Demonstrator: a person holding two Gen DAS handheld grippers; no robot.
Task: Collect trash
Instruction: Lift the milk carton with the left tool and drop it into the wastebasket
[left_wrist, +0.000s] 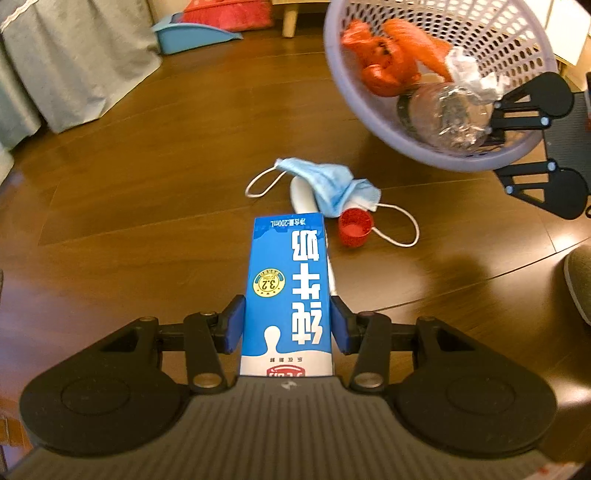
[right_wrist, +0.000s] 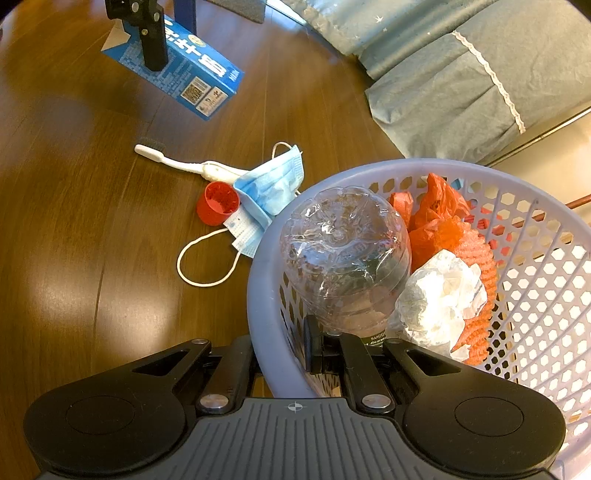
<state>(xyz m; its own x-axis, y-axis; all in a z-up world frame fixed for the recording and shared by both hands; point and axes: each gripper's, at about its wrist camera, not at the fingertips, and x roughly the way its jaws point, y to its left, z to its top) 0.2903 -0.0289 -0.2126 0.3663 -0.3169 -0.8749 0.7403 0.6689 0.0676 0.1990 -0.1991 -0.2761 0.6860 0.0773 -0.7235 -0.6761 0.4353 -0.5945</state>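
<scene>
My left gripper (left_wrist: 286, 323) is shut on a blue milk carton (left_wrist: 286, 291), held above the wooden floor; the right wrist view shows the carton (right_wrist: 192, 77) in those fingers at top left. My right gripper (right_wrist: 282, 354) is shut on the near rim of a lavender plastic basket (right_wrist: 258, 295), one finger outside and one inside. The basket (left_wrist: 436, 155) is tilted and holds a clear plastic bottle (right_wrist: 343, 254), crumpled white paper (right_wrist: 439, 295), orange netting (right_wrist: 476, 258) and an orange bag (right_wrist: 439, 206). On the floor lie a blue face mask (left_wrist: 332, 184), a red cap (left_wrist: 355, 228) and a white toothbrush (right_wrist: 184, 164).
Grey-blue bedding (right_wrist: 443, 81) hangs down beside the floor behind the basket. A blue dustpan (left_wrist: 192, 37) and red cloth (left_wrist: 229, 13) lie at the back near a wooden furniture leg (left_wrist: 290, 22). Bare wooden floor (left_wrist: 129, 221) spreads to the left of the trash.
</scene>
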